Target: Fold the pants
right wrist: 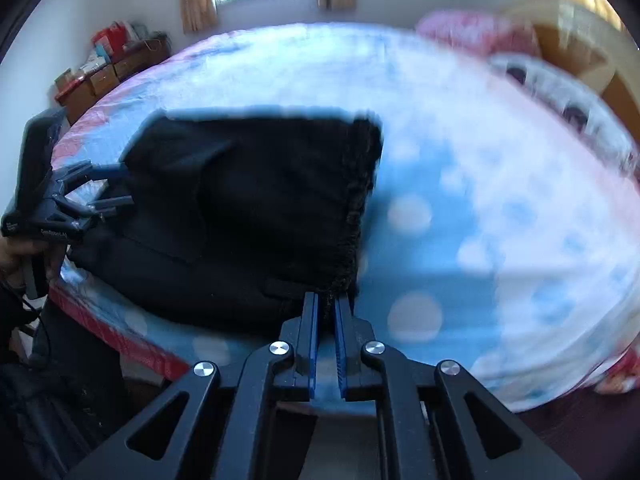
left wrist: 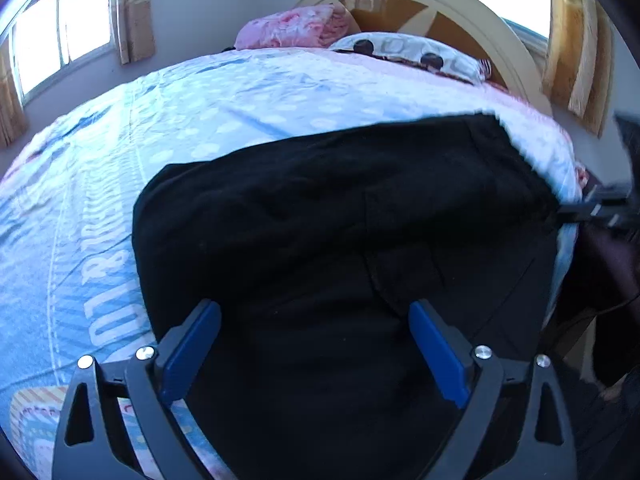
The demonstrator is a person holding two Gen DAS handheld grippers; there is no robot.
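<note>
Black pants (left wrist: 340, 220) lie folded in a thick block on the blue patterned bed; they also show in the right wrist view (right wrist: 248, 208). My left gripper (left wrist: 314, 312) is open, its blue pads spread wide over the near part of the pants; it also shows in the right wrist view (right wrist: 116, 188) at the pants' left edge. My right gripper (right wrist: 326, 300) is shut on the gathered waistband edge of the pants at their near right corner. It appears in the left wrist view (left wrist: 576, 212) at the pants' right edge.
The bed cover (left wrist: 200, 112) spreads wide to the left and back. A pink blanket (left wrist: 296, 28), a spotted pillow (left wrist: 404, 52) and a curved headboard (left wrist: 480, 12) sit at the far end. Boxes (right wrist: 108, 68) stand by the wall beyond the bed.
</note>
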